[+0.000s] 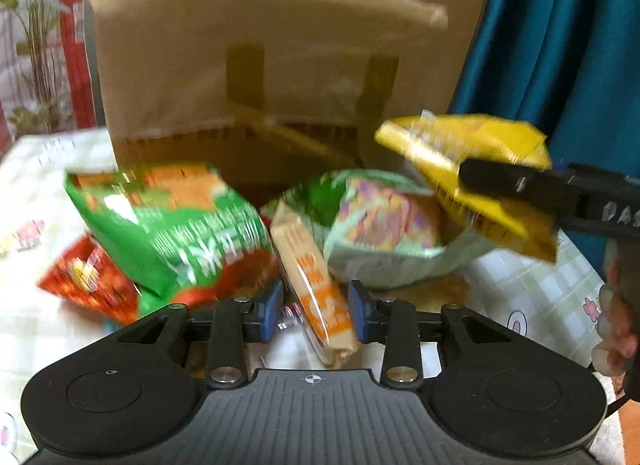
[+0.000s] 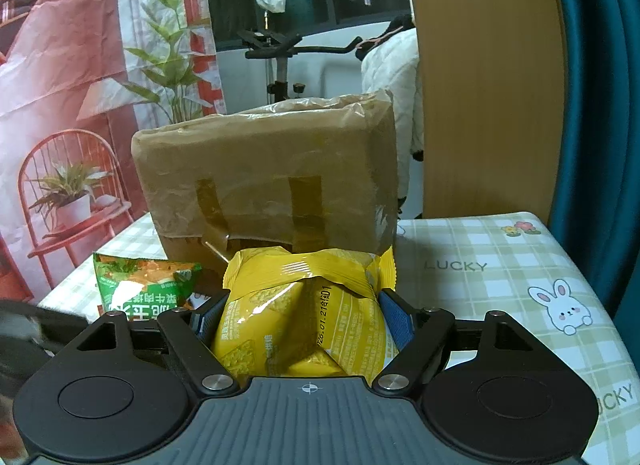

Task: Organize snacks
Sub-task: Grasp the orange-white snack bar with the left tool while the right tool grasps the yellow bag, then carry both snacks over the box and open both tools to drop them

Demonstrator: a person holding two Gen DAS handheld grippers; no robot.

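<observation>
Checked tablecloth [image 2: 480, 249]; right gripper [image 2: 304, 317] clamps yellow packet [image 2: 296, 317]; left gripper [image 1: 316, 311] straddles orange packet [image 1: 316, 285], contact unclear.

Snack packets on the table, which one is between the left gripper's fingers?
The narrow orange-and-cream packet, standing on edge between the left gripper pads; the green, red and pale packets lie beyond.

The tablecloth [image 2: 480, 249] is a pale green and cream check, printed with white rabbits, small flowers and grey "LUCKY" lettering. The cardboard box [image 2: 264, 181] is plain brown under glossy tan tape. One snack packet [image 2: 296, 317] is bright yellow with dark print; another [image 1: 168, 221] is green with orange and white; a third [image 1: 316, 281] is beige and orange; one [image 1: 88, 277] is red. The gripper pads [image 1: 358, 315] are blue, the curtain [image 1: 560, 45] teal
</observation>
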